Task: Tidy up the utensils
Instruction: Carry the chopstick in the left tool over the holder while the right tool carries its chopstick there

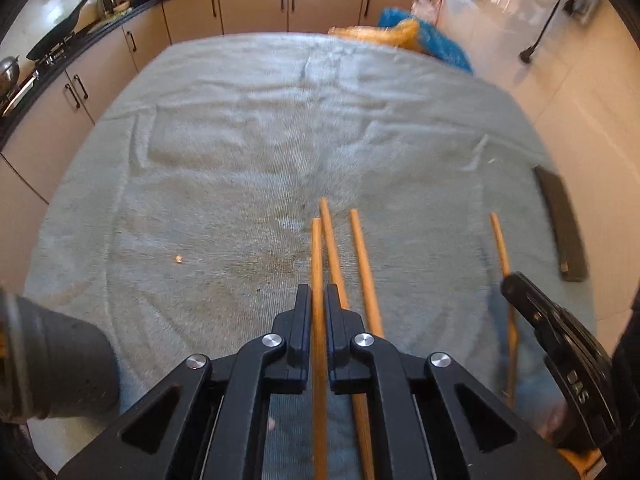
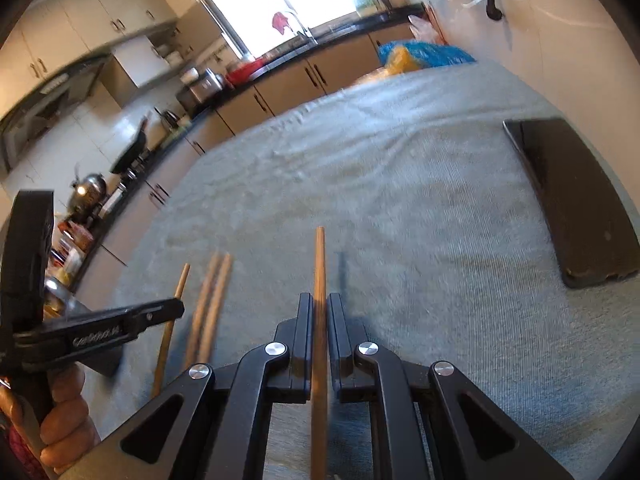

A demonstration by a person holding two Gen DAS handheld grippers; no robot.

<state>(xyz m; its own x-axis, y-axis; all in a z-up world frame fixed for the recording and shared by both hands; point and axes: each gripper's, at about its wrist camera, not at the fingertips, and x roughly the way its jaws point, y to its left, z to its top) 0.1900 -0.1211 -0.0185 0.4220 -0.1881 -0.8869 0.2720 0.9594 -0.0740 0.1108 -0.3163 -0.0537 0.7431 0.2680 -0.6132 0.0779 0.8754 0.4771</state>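
The left hand-held gripper (image 1: 319,300) is clamped on one wooden chopstick (image 1: 317,280), its jaws pinched tight against the shaft; the right hand-held gripper (image 2: 320,312) likewise grips a single chopstick (image 2: 319,272) that juts forward over the grey towel (image 1: 240,152) covering the surface. Two more chopsticks (image 1: 362,264) lie loose on the towel just beside the left one, pointing roughly the same way. The dark flat case (image 2: 572,200) sits well apart at the right edge of the surface, and a grey cylindrical holder (image 1: 60,360) shows at the left edge of the left wrist view — it may be where the sticks belong, though that is a guess. To do this step well, each stick should probably be kept parallel to its gripper fingers and lifted clear of the towel before it is carried, so the tip does not snag the pile or nudge the loose pair out of line; bringing the two held sticks side by side with ends level would make a tidy pair. Much is uncertain: the near ends of all the chopsticks are cut off behind the gripper bodies, the holder's mouth is out of frame, and motion blur softens the towel and the far counter — whether either held stick touches the cloth cannot be told.
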